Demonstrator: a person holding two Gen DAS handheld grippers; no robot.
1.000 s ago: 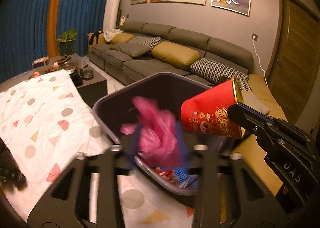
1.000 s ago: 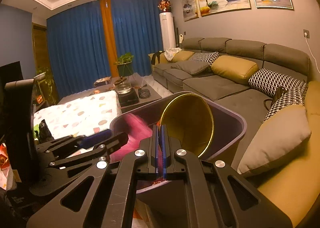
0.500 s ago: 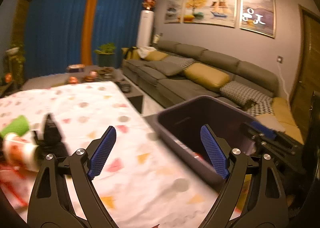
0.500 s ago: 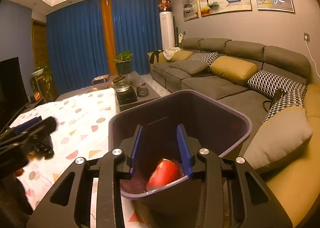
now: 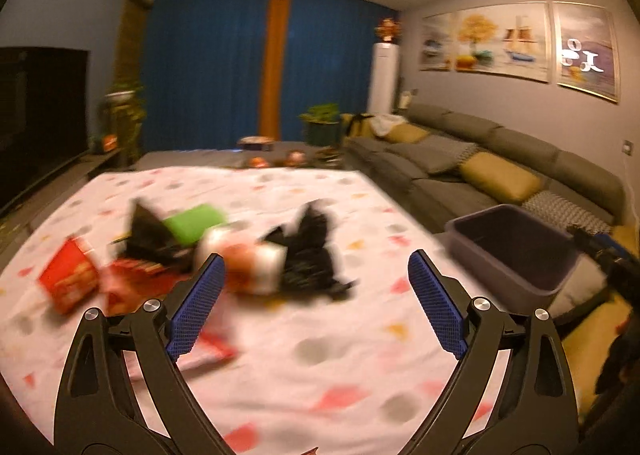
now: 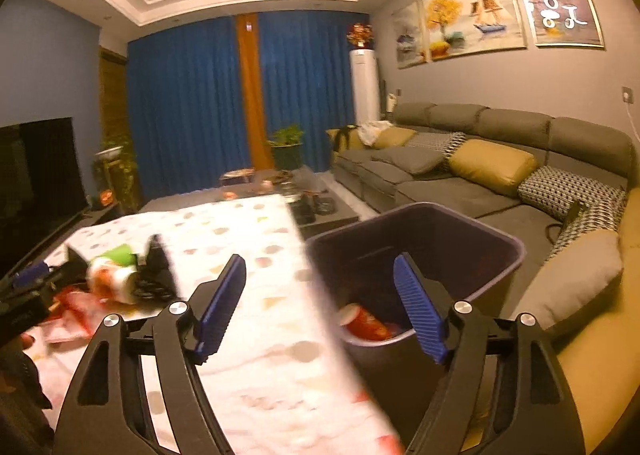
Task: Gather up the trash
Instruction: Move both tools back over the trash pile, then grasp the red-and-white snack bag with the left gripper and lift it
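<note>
The trash lies in two places. Ahead of my left claw, a blurred heap sits on the counter's spotted cloth: a white and orange cup on its side just beyond my left finger, a crumpled black bag touching it on the right, a green piece and a second black scrap behind it, and a red box with a red wrapper off to the left. I cannot make out finer detail through the blur.

Below and ahead of my right claw, the dark bin stands just beside the counter's edge, between it and the sofa. A red cup lies on its side at the bottom.

Both my claws are released and spreading wider, with nothing between the blue pads of the left or the pads of the right.

From the right claw I see the heap to my far left, where the dark tip of the left claw shows at the frame's edge. From the left claw, the bin is off to the right.
</note>
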